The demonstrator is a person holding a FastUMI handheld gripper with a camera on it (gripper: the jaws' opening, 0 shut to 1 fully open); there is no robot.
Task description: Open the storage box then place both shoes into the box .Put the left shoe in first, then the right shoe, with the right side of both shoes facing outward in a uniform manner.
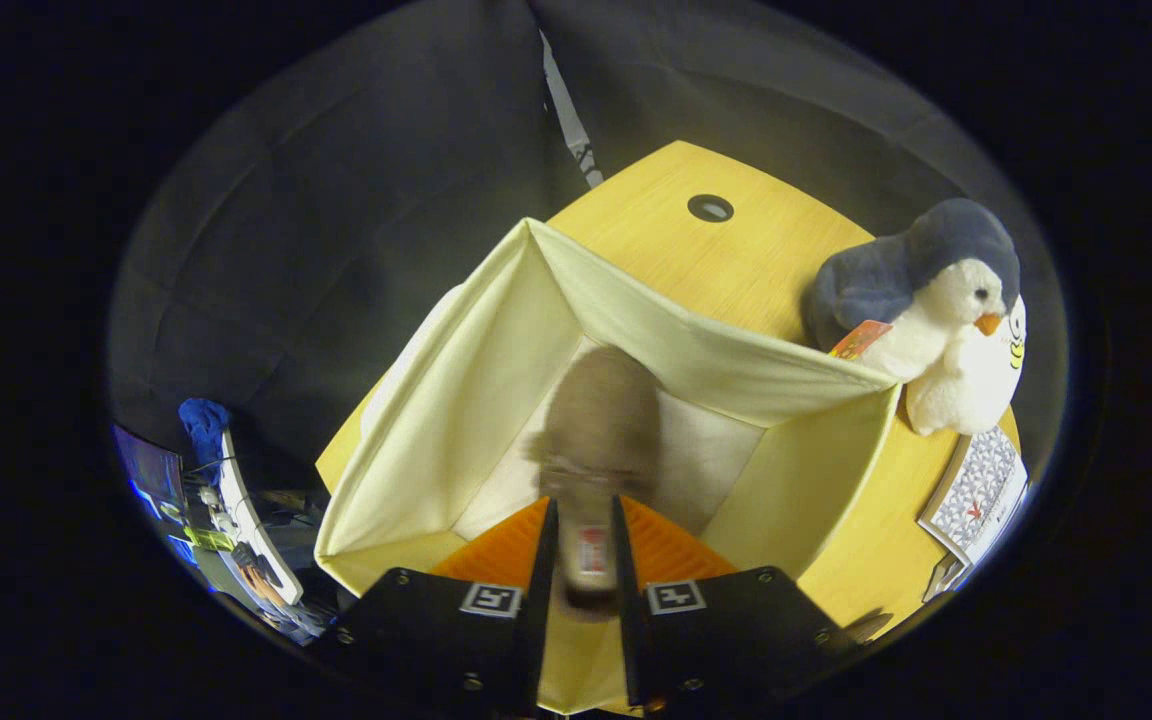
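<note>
The gripper [584,560] hangs over the open storage box [456,400], its jaws closed on a blurred grey-brown shoe [601,425] pinched at one end between them. The rest of the shoe reaches ahead of the jaws, down into the box's pale fabric interior, above its floor. The cream box stands on a wooden tabletop [696,250]. Beyond the box's far wall a plush penguin [936,310] sits just beside the rim, with a patterned booklet [976,495] lying near it on the tabletop.
</note>
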